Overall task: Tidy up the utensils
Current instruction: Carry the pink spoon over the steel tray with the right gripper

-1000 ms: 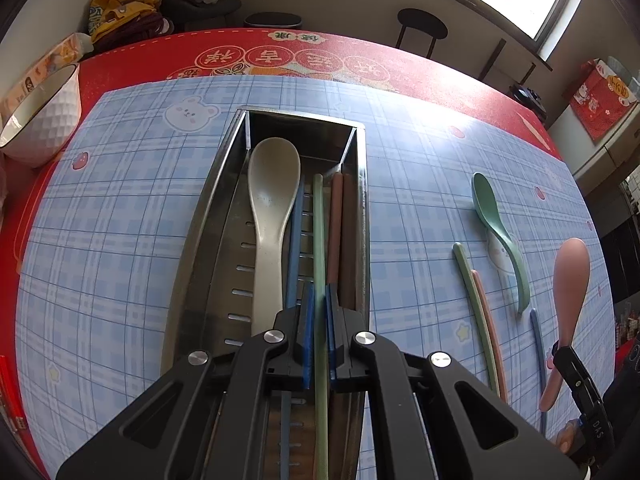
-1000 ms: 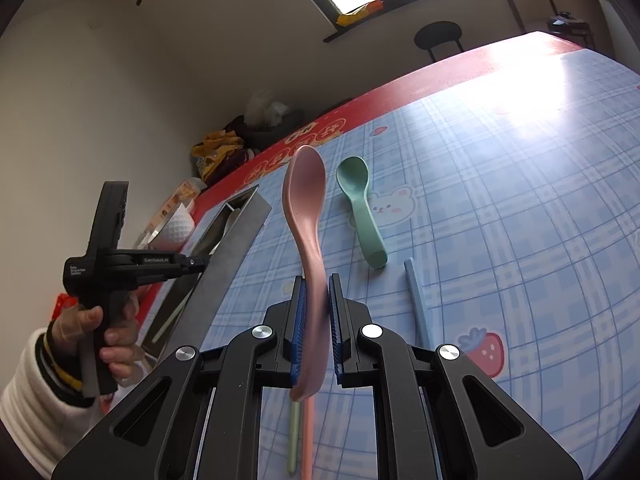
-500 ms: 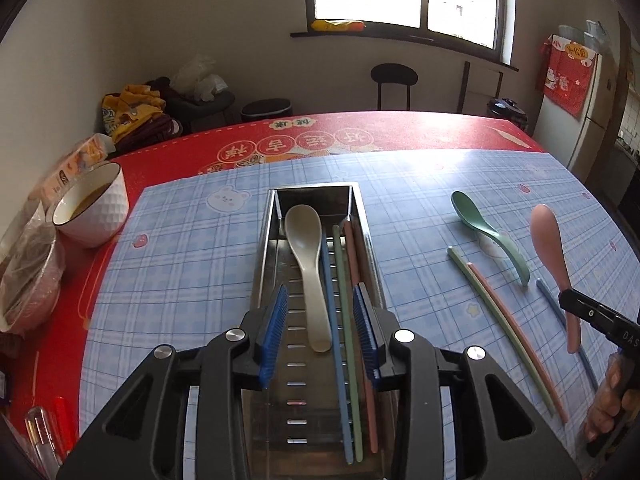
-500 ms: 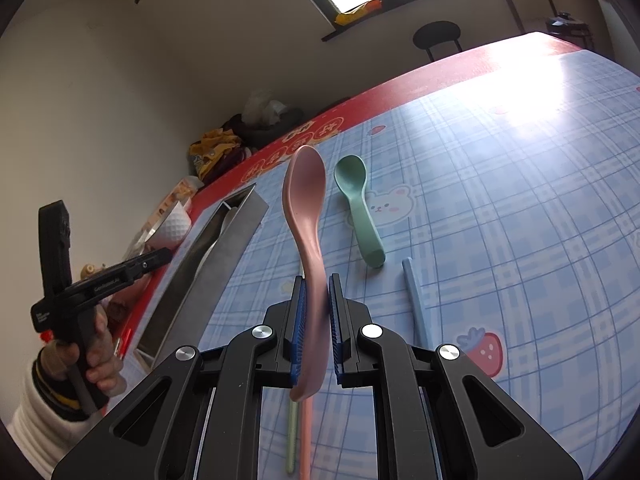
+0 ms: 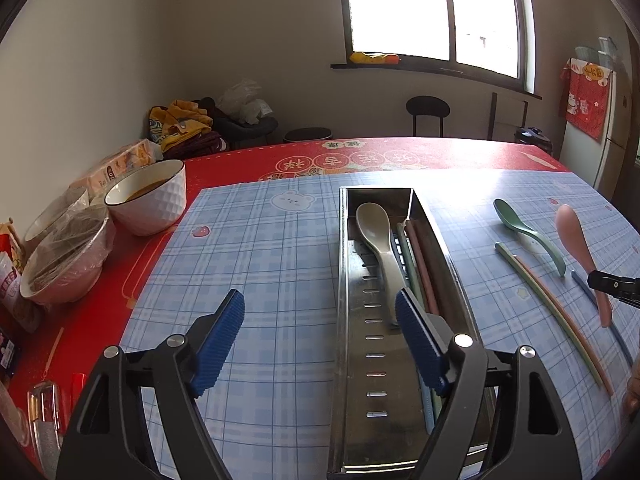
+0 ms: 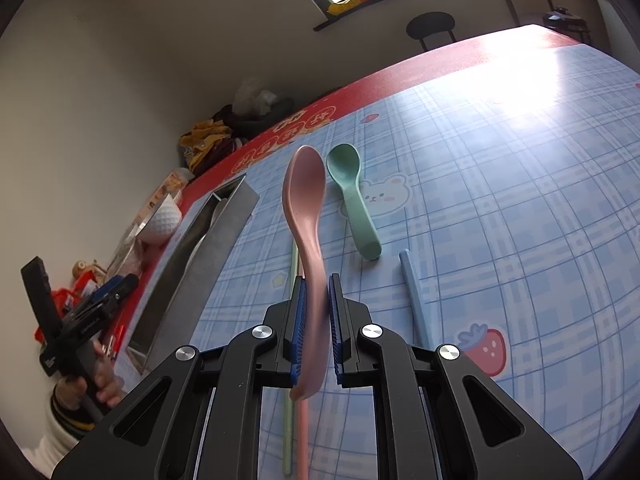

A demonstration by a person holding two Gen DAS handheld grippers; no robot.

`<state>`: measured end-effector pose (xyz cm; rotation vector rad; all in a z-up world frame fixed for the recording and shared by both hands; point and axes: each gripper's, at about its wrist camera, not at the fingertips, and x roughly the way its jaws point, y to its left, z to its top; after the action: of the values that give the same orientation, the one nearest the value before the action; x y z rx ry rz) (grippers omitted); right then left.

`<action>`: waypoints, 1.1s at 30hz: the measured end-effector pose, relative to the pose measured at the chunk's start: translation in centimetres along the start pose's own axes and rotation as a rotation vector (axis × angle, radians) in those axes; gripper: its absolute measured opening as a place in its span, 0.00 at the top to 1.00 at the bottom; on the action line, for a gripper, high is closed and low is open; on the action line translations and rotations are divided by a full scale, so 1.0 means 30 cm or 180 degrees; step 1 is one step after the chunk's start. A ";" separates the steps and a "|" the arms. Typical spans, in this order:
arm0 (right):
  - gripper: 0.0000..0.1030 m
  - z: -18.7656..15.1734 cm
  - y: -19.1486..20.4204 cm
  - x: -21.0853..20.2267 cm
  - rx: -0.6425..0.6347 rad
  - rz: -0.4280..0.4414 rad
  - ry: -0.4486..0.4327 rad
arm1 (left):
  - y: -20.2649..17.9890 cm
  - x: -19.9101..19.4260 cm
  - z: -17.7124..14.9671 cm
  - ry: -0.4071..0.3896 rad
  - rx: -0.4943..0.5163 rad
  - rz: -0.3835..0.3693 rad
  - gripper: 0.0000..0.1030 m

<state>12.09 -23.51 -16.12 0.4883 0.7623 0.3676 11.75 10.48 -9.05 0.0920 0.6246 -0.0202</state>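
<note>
Your left claw (image 5: 320, 340) has let go of the chopsticks (image 5: 416, 268) and pulled back; its jaws have just been opening and now stand wide apart with nothing between them. Your right claw (image 6: 316, 300) is clamped on the pink spoon (image 6: 304, 208), held above the table. Carry it left to the metal tray (image 6: 192, 264), bowl end forward, and lay it beside the beige spoon (image 5: 378, 240). Mind the tray's near wall. The green spoon (image 6: 352, 196) and loose chopsticks (image 6: 414, 292) lie just ahead of the claw.
</note>
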 end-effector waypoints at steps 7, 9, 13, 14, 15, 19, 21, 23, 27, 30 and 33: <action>0.89 0.006 0.008 0.010 0.0057 -0.0184 0.0004 | 0.038 0.015 -0.041 -0.0100 -0.0123 0.0045 0.12; 0.89 0.007 0.020 0.007 0.0041 -0.0263 -0.0011 | 0.059 0.013 -0.041 -0.0121 -0.0213 -0.0013 0.10; 0.89 0.015 0.044 -0.005 -0.0027 -0.0339 -0.0049 | 0.110 0.011 -0.048 -0.0154 -0.0452 -0.0171 0.07; 0.89 0.019 0.053 -0.007 -0.0036 -0.0349 -0.0050 | 0.123 0.012 -0.050 -0.0150 -0.0522 -0.0183 0.07; 0.89 0.022 0.066 -0.010 -0.0056 -0.0367 -0.0060 | 0.135 0.012 -0.052 -0.0150 -0.0590 -0.0190 0.07; 0.89 0.050 0.115 -0.013 -0.0091 -0.0383 -0.0087 | 0.164 0.006 -0.056 -0.0163 -0.0745 -0.0212 0.06; 0.89 0.069 0.163 0.004 -0.0180 -0.0401 -0.0069 | 0.167 0.002 -0.057 -0.0158 -0.0738 -0.0241 0.06; 0.89 0.084 0.216 0.034 -0.0273 -0.0411 -0.0022 | 0.169 -0.008 -0.057 -0.0190 -0.0742 -0.0227 0.06; 0.89 0.101 0.343 0.131 -0.0388 -0.0386 0.0137 | 0.191 -0.031 -0.056 -0.0298 -0.0786 -0.0171 0.06; 0.89 0.105 0.460 0.219 -0.0512 -0.0321 0.0275 | 0.228 -0.029 -0.054 -0.0287 -0.0924 -0.0154 0.06; 0.89 0.107 0.575 0.290 -0.0661 -0.0249 0.0327 | 0.261 -0.033 -0.056 -0.0312 -0.1055 -0.0041 0.06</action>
<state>17.83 -5.92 -9.66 0.2453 0.8302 0.3963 10.33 18.41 -9.19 -0.2326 0.5235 0.0662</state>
